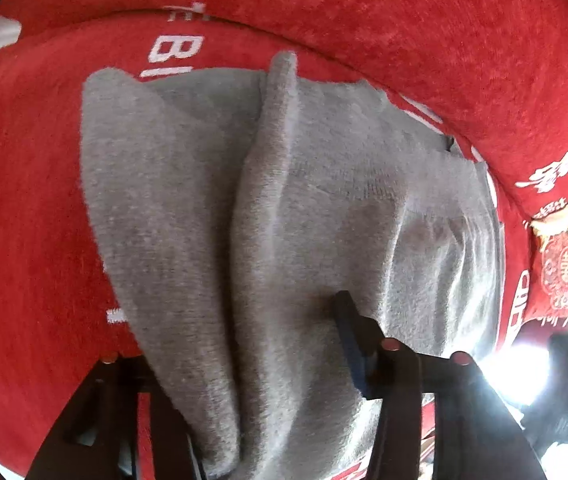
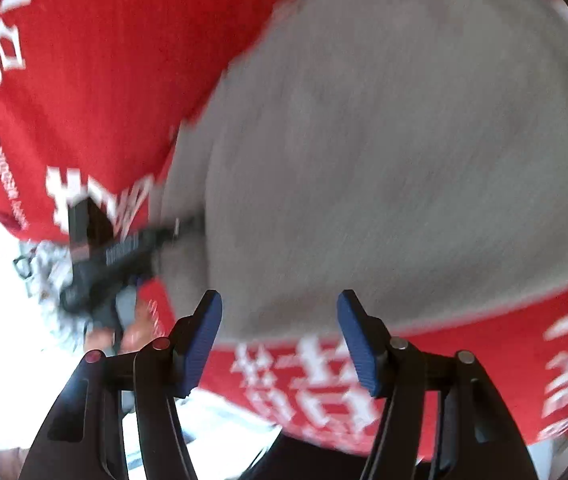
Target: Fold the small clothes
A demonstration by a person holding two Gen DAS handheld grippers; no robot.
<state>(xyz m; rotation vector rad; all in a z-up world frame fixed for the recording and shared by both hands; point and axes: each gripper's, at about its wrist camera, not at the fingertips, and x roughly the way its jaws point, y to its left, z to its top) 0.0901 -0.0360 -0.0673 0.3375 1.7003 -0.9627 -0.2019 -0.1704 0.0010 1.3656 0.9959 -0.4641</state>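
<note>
Nearest, right gripper (image 2: 280, 336) with blue fingers (image 2: 204, 340) spread apart, nothing between them, poised over the near edge of the grey garment (image 2: 384, 152). Left gripper (image 1: 244, 360) clamped on a bunched fold of the same garment, fabric draped across one finger and hiding it. Beyond, garment spread flat on a red cloth (image 1: 404, 8) with white lettering: "BI" legible in the left view, "TH" plus blurred characters in the right. Bare red cloth all round the garment's edges.

Red lettered cloth cover (image 1: 444, 20) — glaring daylight beyond
</note>
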